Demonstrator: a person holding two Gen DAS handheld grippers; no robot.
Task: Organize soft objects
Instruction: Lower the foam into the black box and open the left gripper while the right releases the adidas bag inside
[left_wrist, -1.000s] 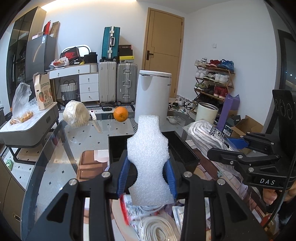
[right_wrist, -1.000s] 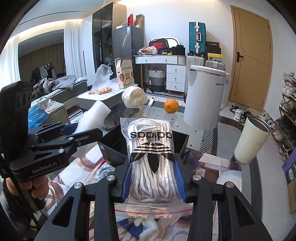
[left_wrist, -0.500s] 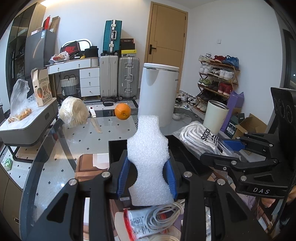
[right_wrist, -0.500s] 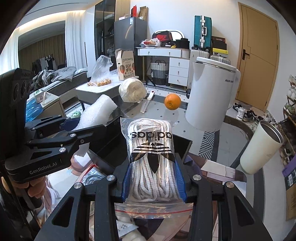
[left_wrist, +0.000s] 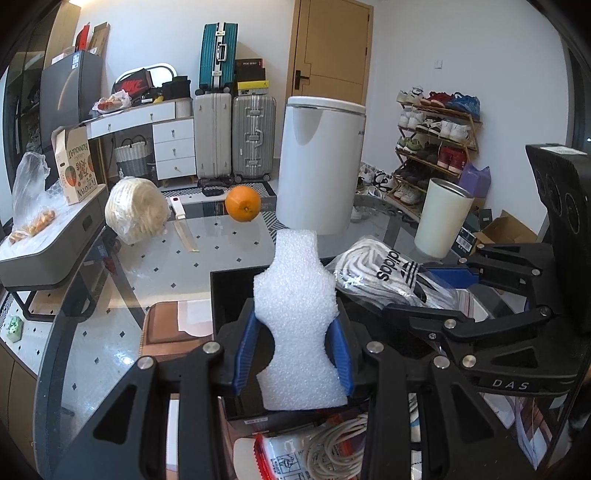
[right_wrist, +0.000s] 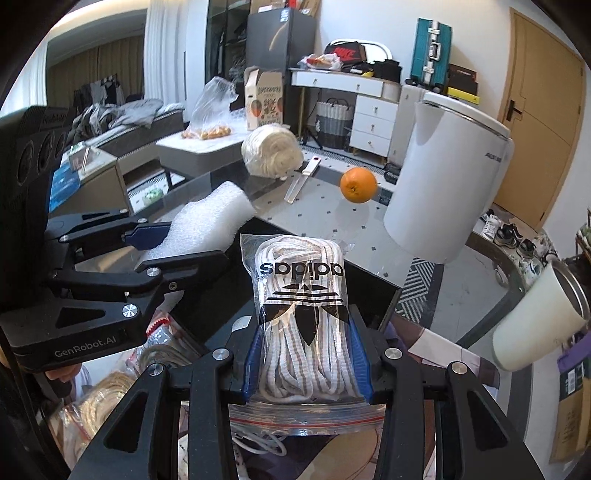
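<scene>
With the white foam piece (left_wrist: 297, 321) clamped in the left gripper (left_wrist: 293, 354) and the bag of laces (right_wrist: 303, 317) in the right gripper (right_wrist: 304, 360), both have been carried lower and nearer the black box (left_wrist: 231, 291), so placing seems close.

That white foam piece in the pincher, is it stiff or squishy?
Probably squishy: the foam piece pinches into a waist between the left gripper pads. It likely weighs little, since it stands upright above the grip without drooping.
</scene>
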